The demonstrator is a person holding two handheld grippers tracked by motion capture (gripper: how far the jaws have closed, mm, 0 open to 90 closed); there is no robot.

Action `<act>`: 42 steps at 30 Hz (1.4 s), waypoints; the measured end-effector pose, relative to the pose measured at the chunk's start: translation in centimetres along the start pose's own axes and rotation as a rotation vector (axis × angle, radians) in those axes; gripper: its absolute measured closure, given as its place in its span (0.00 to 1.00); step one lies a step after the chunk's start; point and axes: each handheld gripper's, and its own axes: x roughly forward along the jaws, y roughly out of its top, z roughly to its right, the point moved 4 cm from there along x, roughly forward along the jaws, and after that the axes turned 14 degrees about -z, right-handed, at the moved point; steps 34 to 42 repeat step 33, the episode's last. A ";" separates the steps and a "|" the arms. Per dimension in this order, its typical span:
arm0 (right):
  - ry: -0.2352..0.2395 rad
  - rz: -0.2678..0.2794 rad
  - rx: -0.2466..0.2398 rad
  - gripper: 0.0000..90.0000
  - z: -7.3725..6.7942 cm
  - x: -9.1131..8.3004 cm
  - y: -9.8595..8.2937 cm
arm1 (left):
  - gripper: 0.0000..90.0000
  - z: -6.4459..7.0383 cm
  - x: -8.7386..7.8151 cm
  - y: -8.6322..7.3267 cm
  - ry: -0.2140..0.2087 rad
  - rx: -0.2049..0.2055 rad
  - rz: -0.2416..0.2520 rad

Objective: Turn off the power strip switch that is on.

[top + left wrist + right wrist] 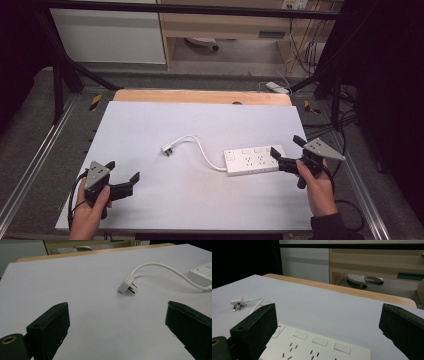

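Note:
A white power strip lies on the white table top, right of centre; its sockets and switches show close up in the right gripper view. Its white cable curves left to a loose white plug that lies on the table, pins visible. My right gripper is open at the strip's right end, jaws wide apart over it. My left gripper is open near the front left corner, nothing between its jaws, with the plug farther ahead.
A wooden table edge runs along the back. Black frame bars and cables stand beyond it, with another white power strip on the floor. Metal rails flank the table.

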 end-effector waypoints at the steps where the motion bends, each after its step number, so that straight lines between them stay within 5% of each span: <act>1: -0.003 0.001 -0.003 0.03 0.0 -0.2 -0.2 | 0.06 0.0 0.0 0.0 -0.001 0.000 0.001; 22: -0.021 -0.053 -0.008 0.03 1.1 -2.3 -3.8 | 0.06 0.1 -0.1 0.0 -0.008 0.001 0.007; 29: 0.035 -0.136 0.012 0.04 0.5 -1.5 -6.5 | 0.06 0.2 -0.1 0.1 -0.008 0.007 0.007; 33: 0.043 -0.251 0.016 0.03 0.0 -0.4 -8.4 | 0.06 0.3 -0.1 0.1 -0.012 0.009 0.006; 42: 0.043 -0.251 0.016 0.03 0.0 -0.4 -8.4 | 0.06 0.3 -0.1 0.1 -0.012 0.009 0.006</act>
